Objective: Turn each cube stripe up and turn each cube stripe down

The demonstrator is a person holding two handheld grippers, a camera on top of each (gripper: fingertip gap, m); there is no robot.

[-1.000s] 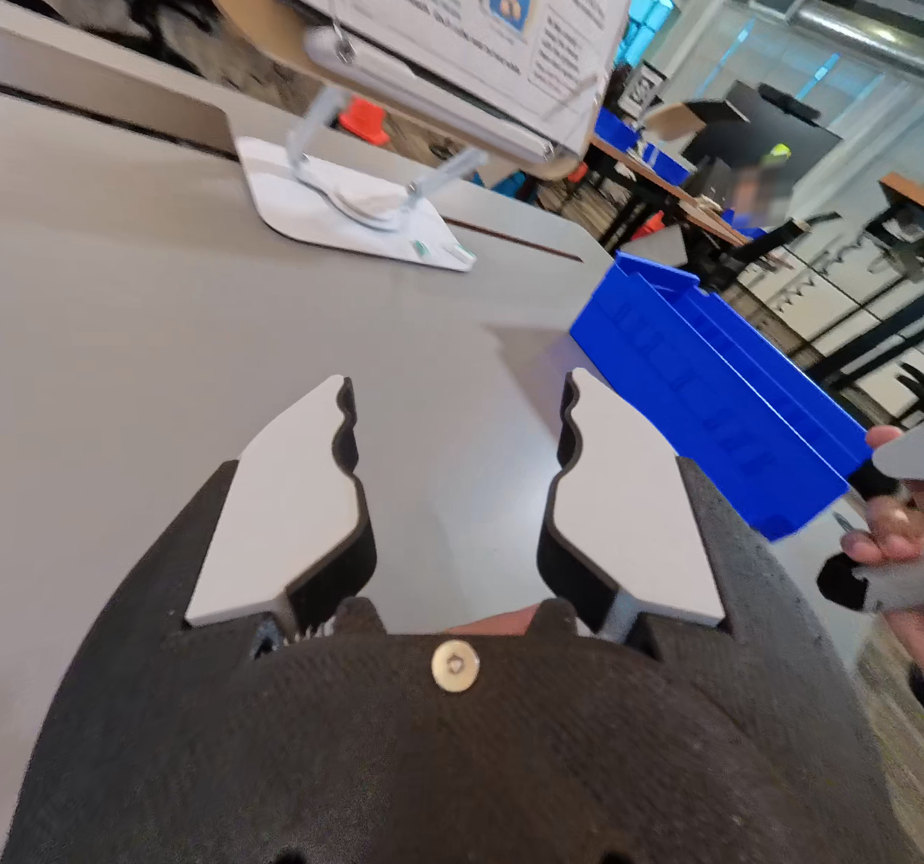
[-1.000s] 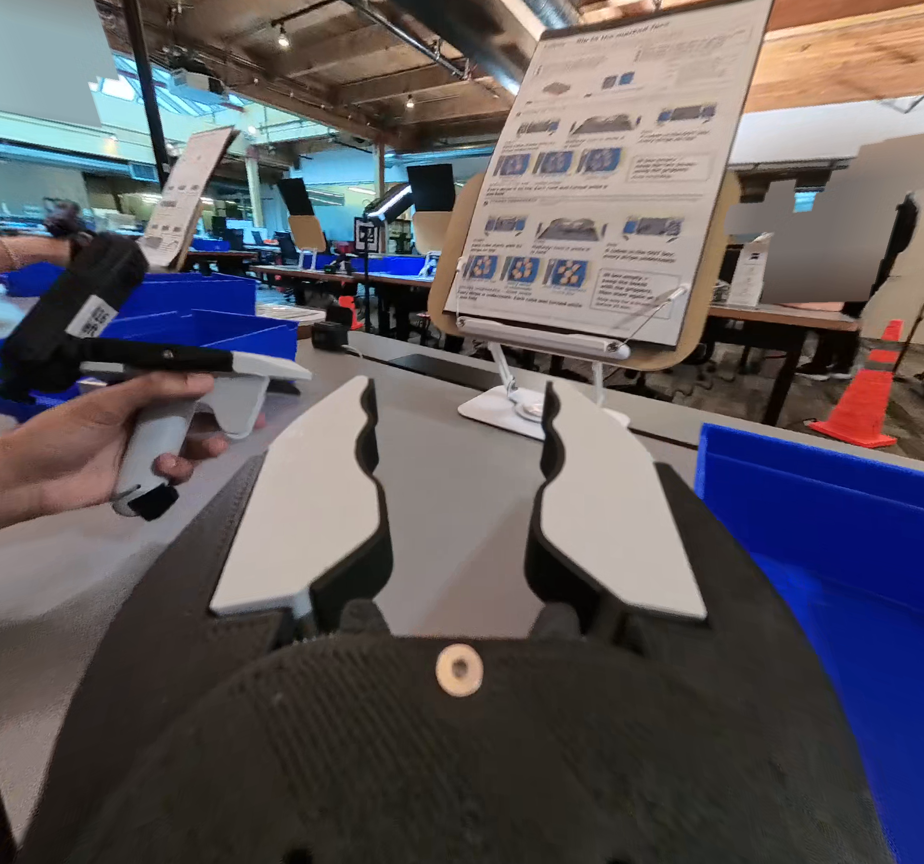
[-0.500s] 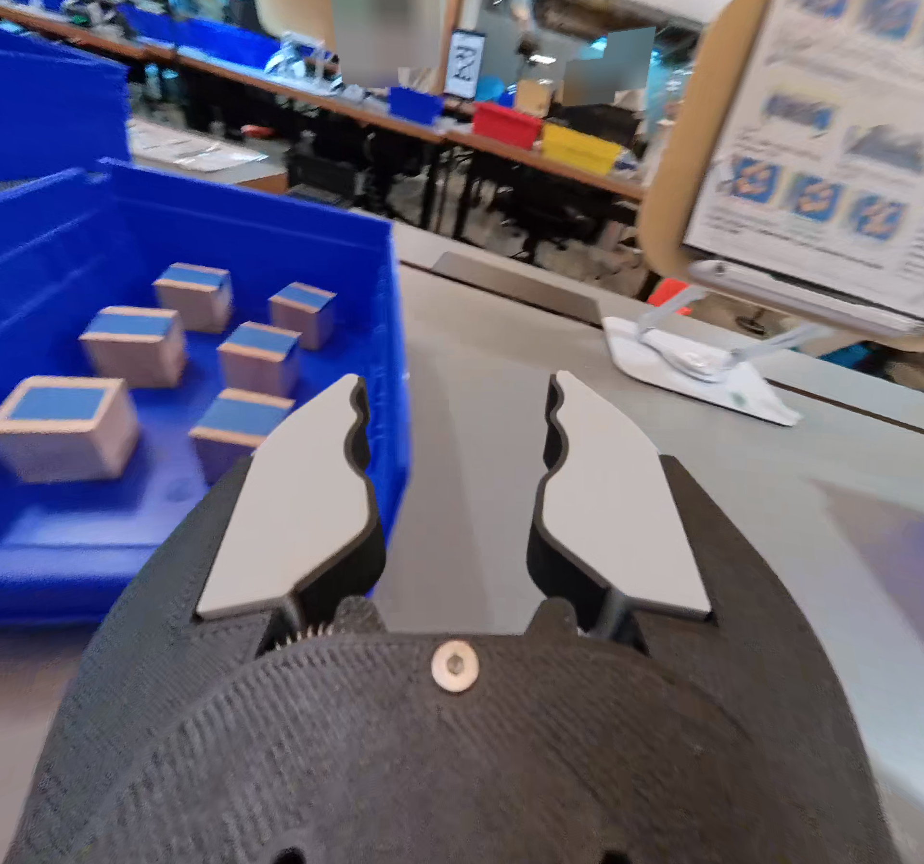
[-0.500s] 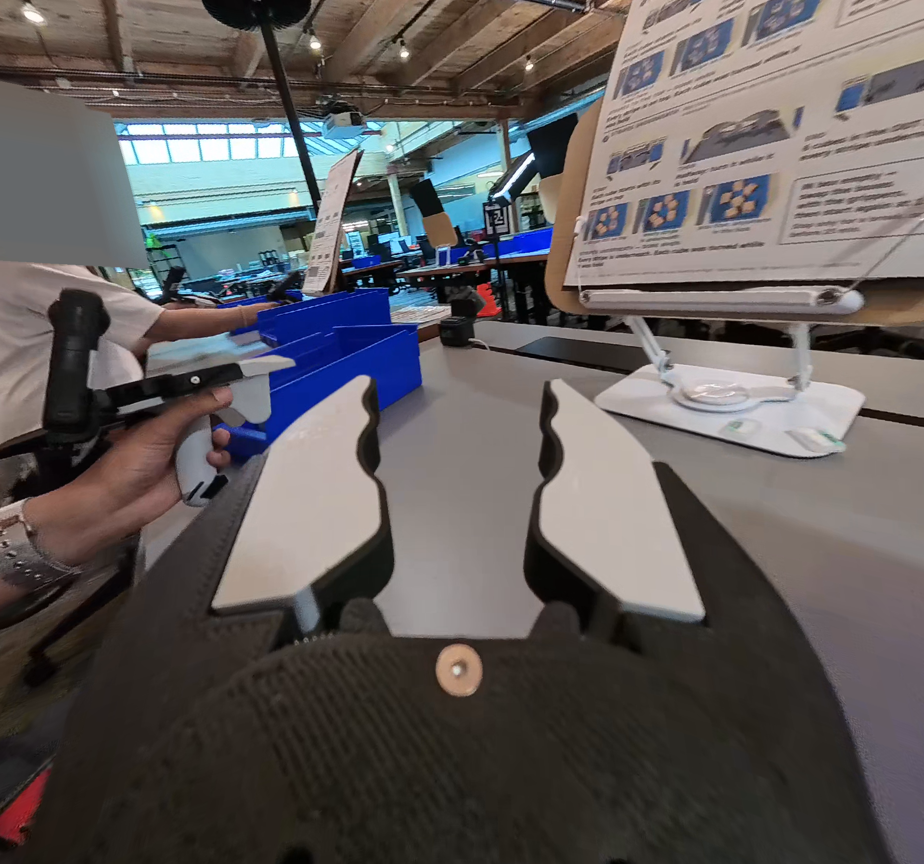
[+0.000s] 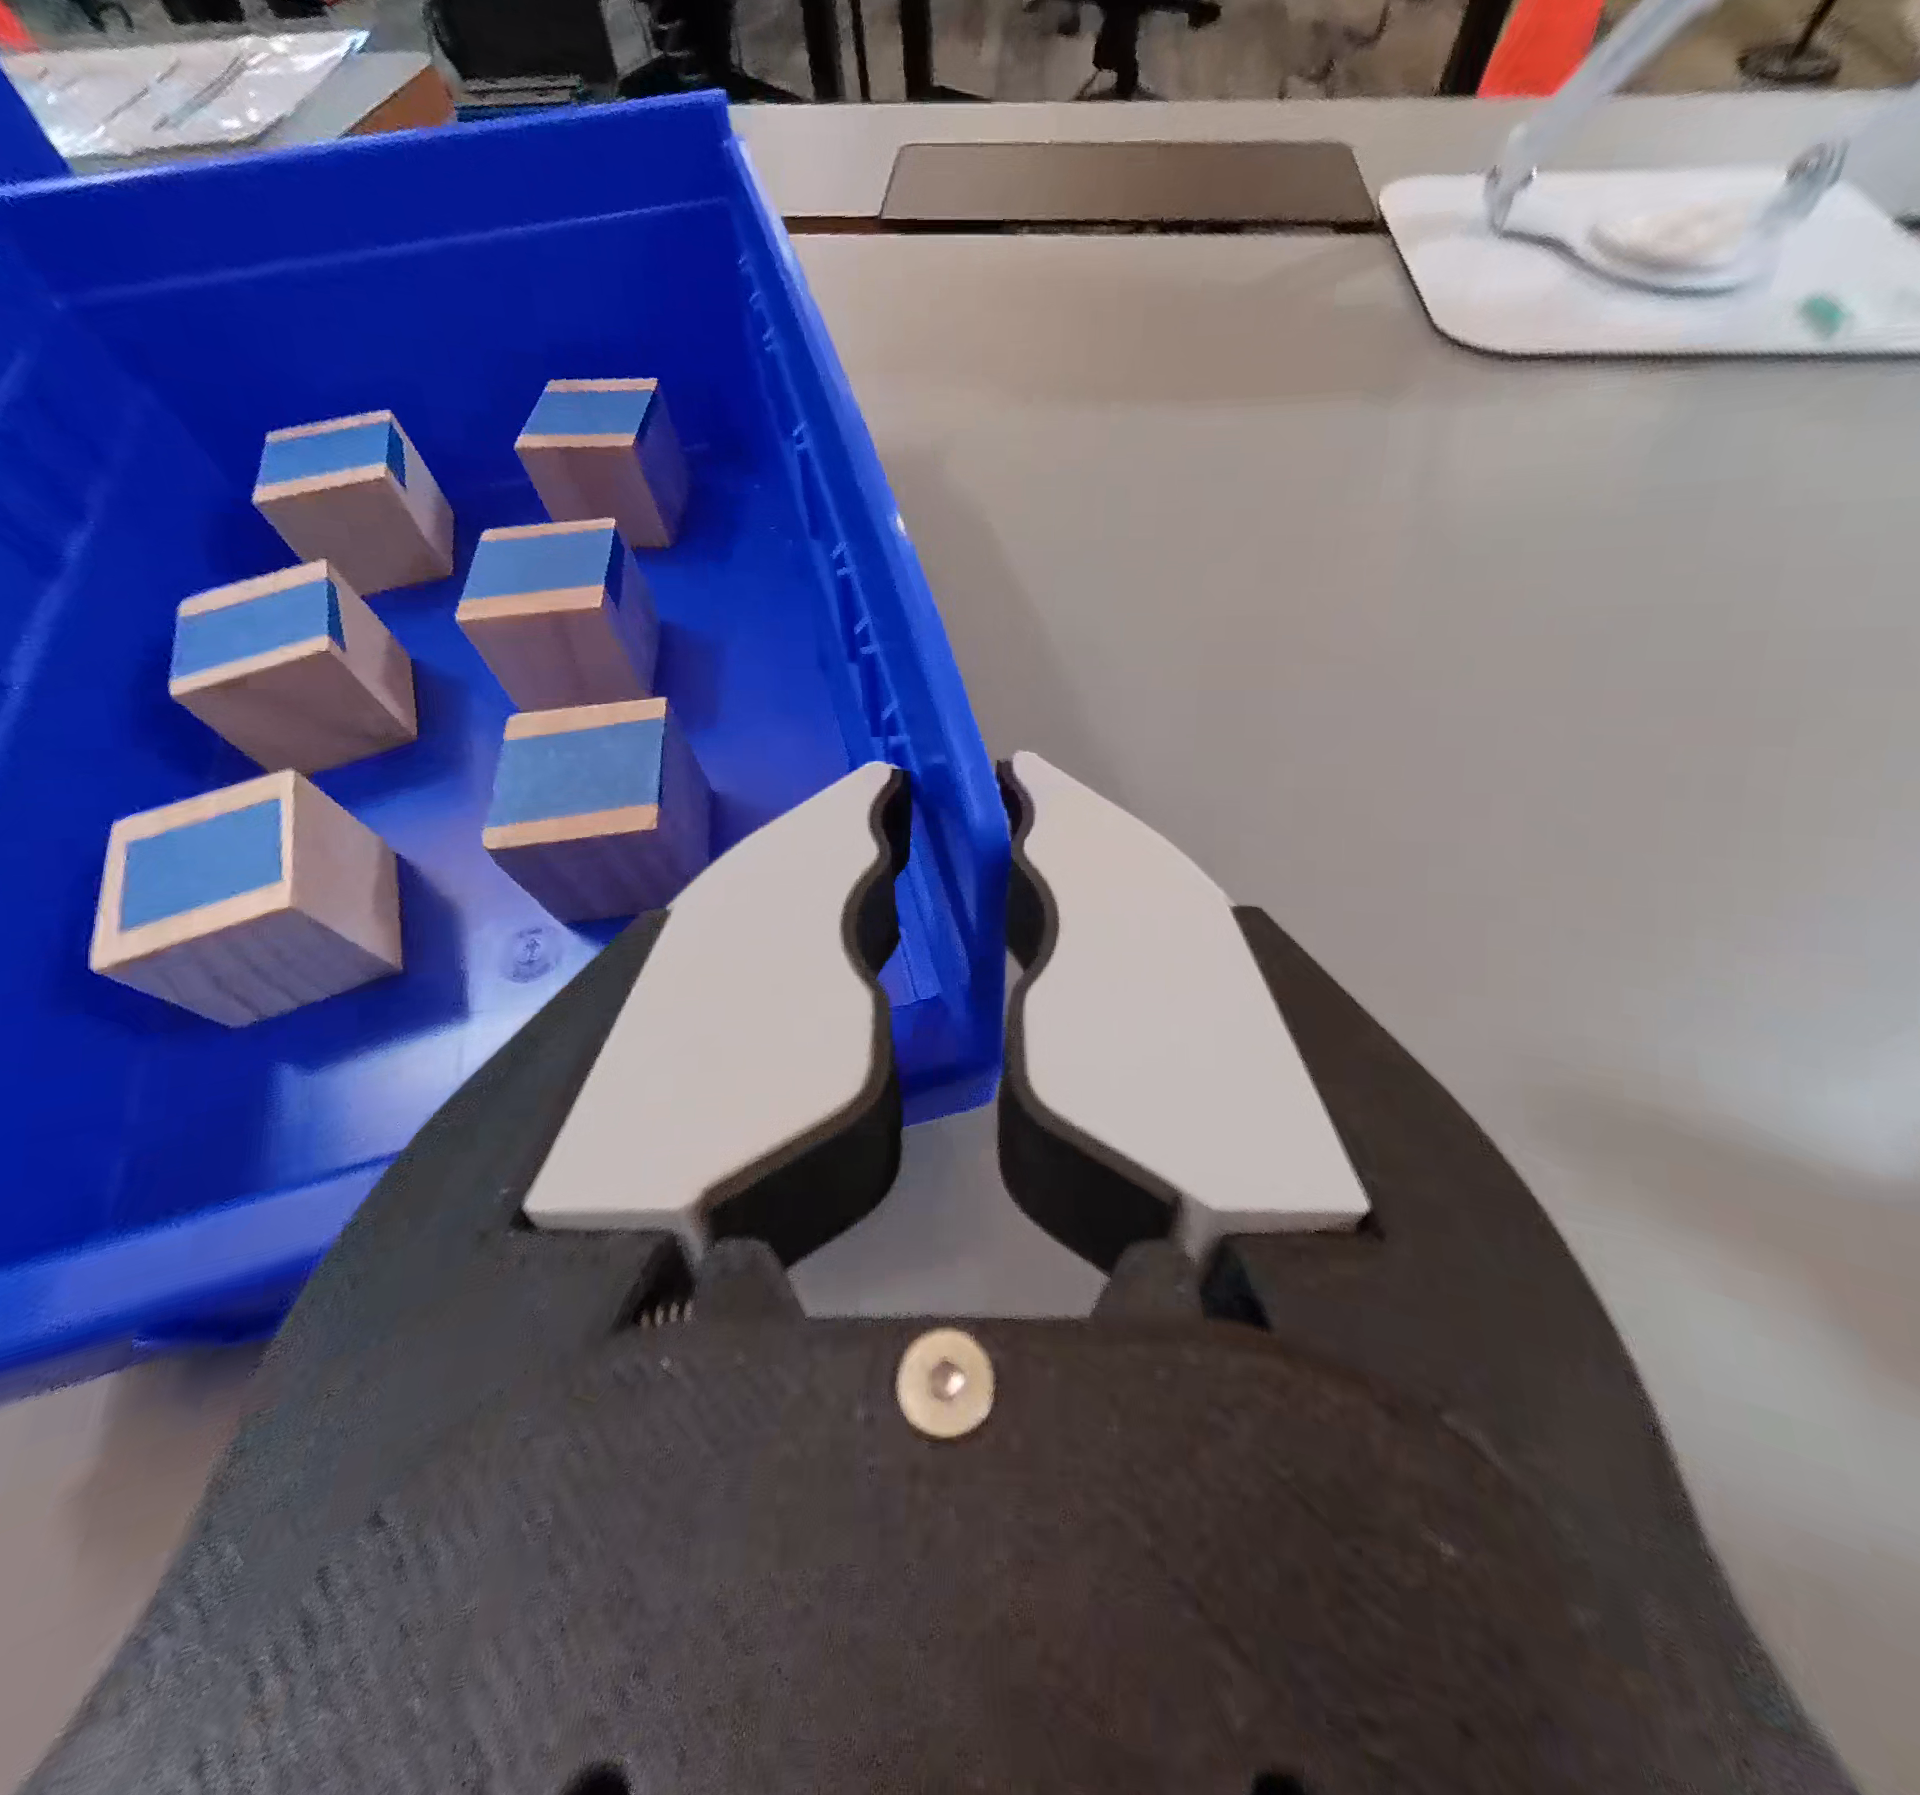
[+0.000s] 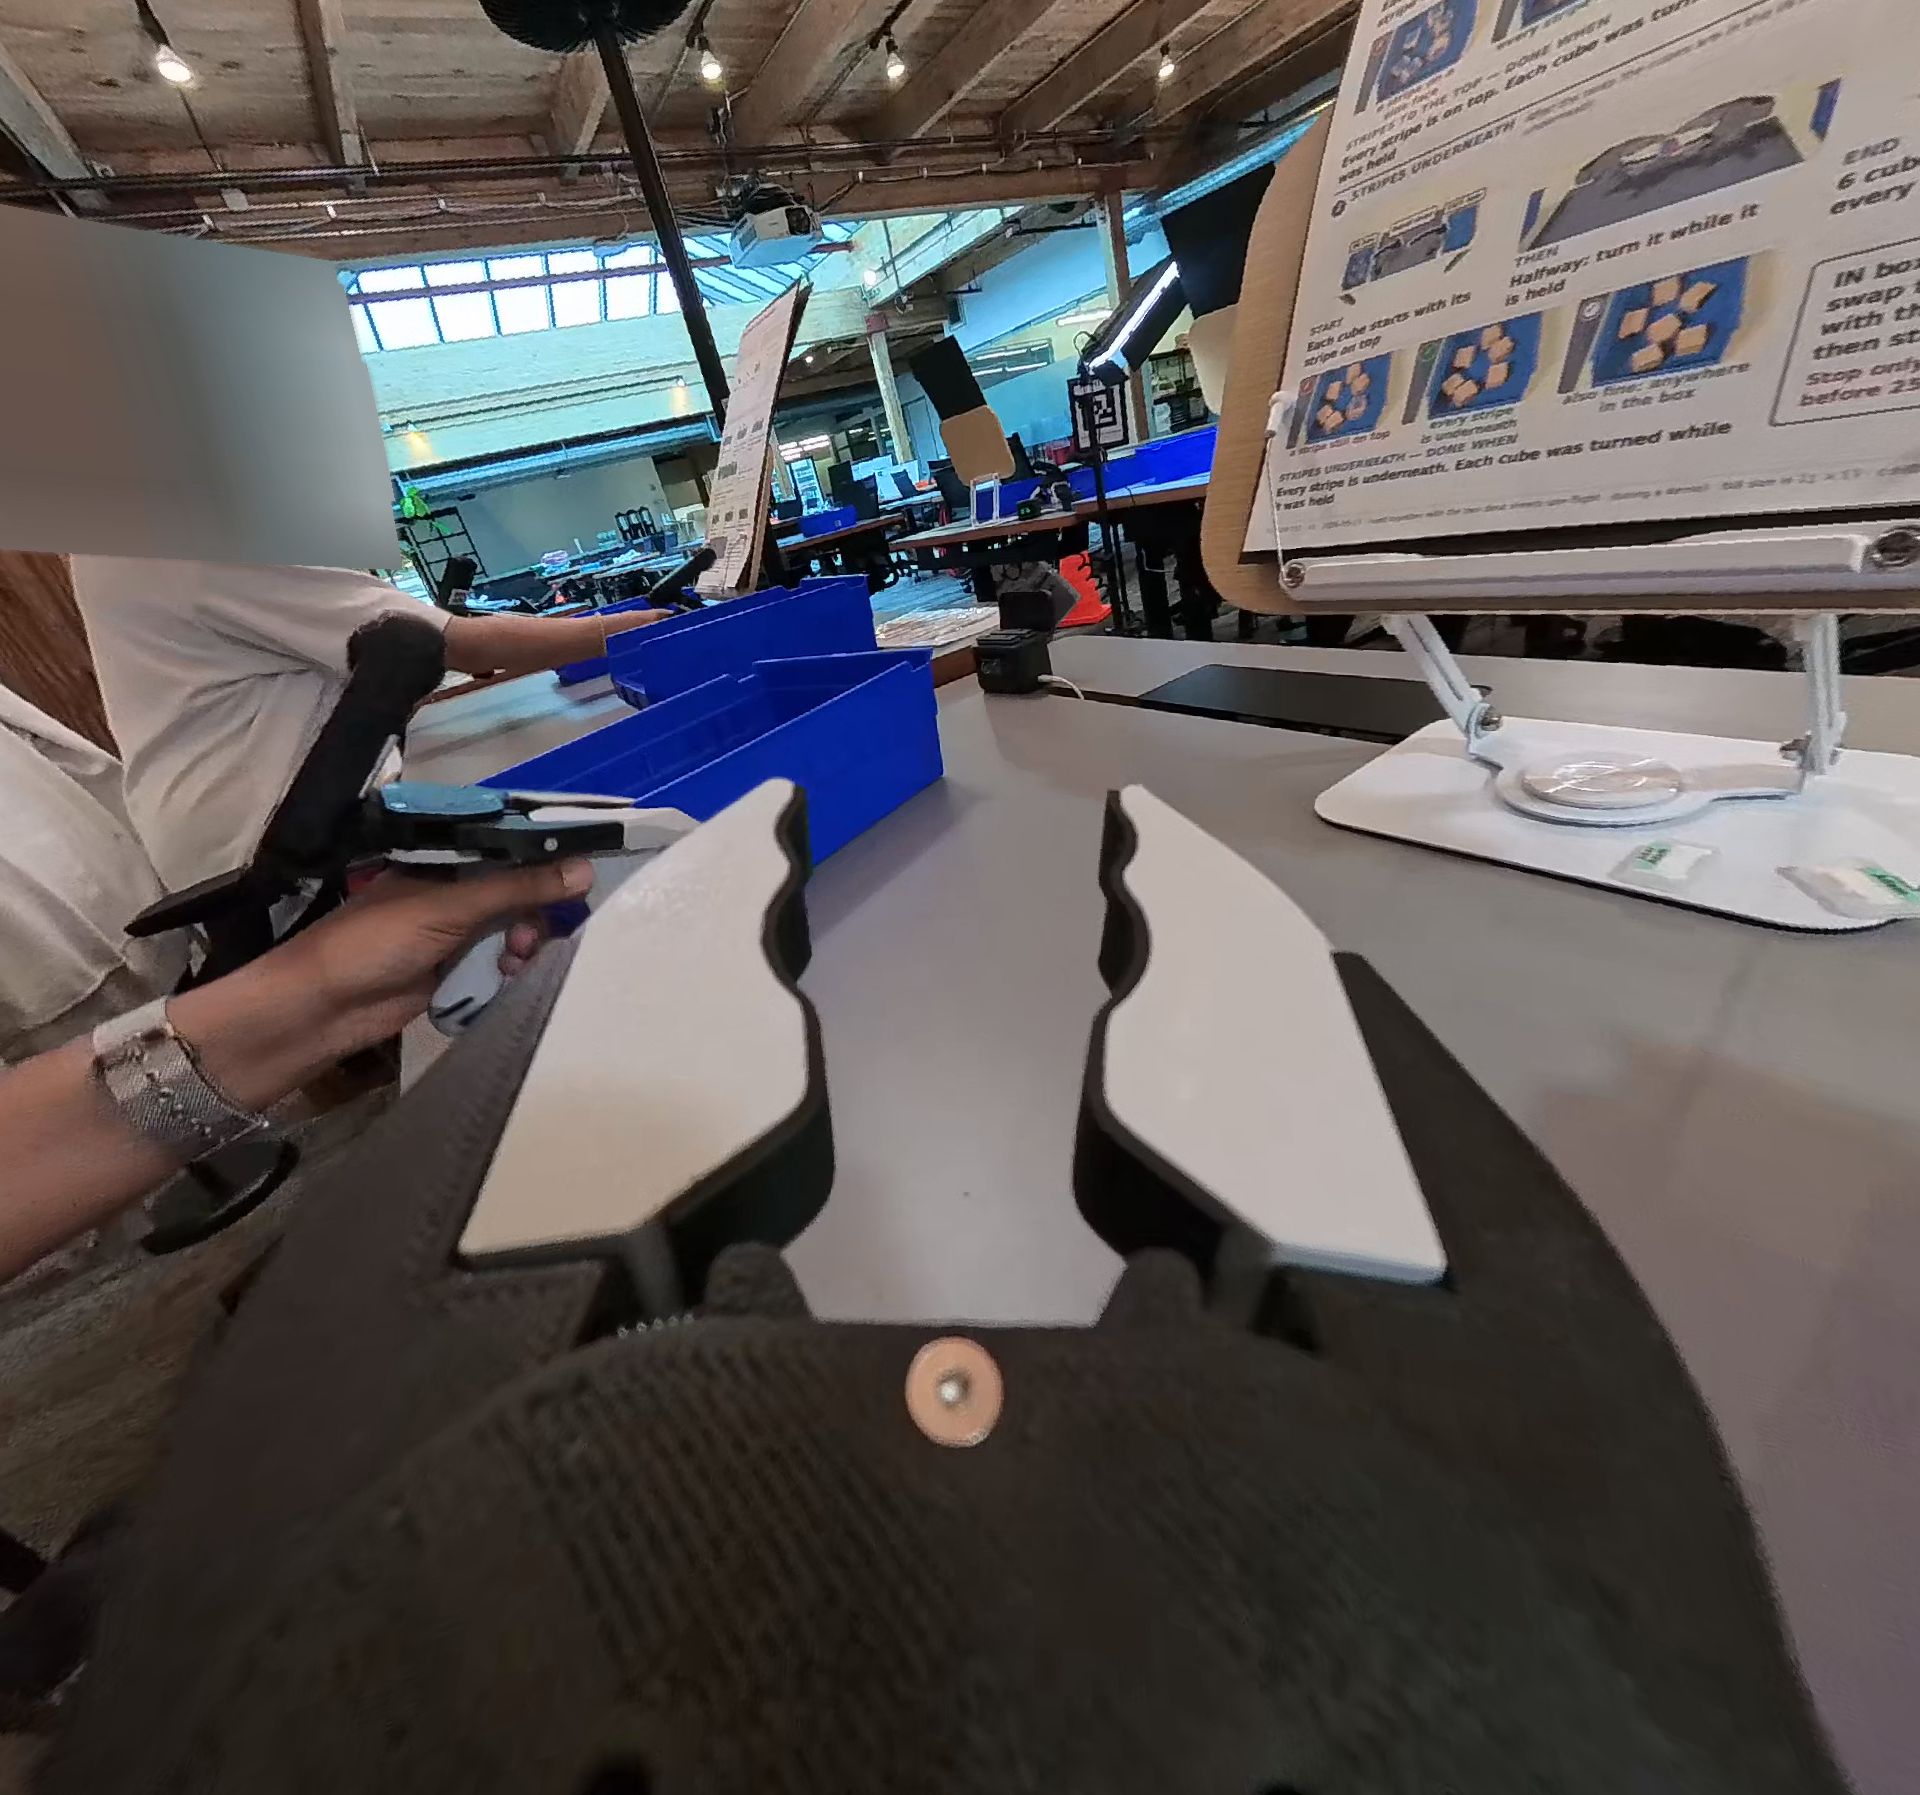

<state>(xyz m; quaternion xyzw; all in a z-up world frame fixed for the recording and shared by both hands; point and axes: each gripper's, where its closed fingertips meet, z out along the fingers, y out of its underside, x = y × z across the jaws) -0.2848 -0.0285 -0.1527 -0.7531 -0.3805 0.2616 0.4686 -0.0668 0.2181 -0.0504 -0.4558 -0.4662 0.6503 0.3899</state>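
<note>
Several wooden cubes lie in a blue bin [image 5: 810,457] on the grey table, each with its blue stripe facing up, among them one near me [image 5: 577,815] and one at the front left [image 5: 244,898]. My left gripper [image 5: 951,779] is at the bin's near right corner. Its jaws are closed to a narrow gap with the bin's right wall between them. The left gripper also shows in the right wrist view [image 6: 582,826], held in a hand by the bin [image 6: 790,758]. My right gripper [image 6: 951,800] is open and empty above the table.
A white stand [image 6: 1558,810] holding an instruction sheet [image 6: 1621,218] is at the table's back right; its base also shows in the left wrist view [image 5: 1662,280]. More blue bins [image 6: 748,623] and a person in white [image 6: 229,706] are at the left.
The left gripper has tilted down and moved to the bin's right wall, and its jaws have closed from wide open to a narrow gap. The right gripper stays open and has turned slightly.
</note>
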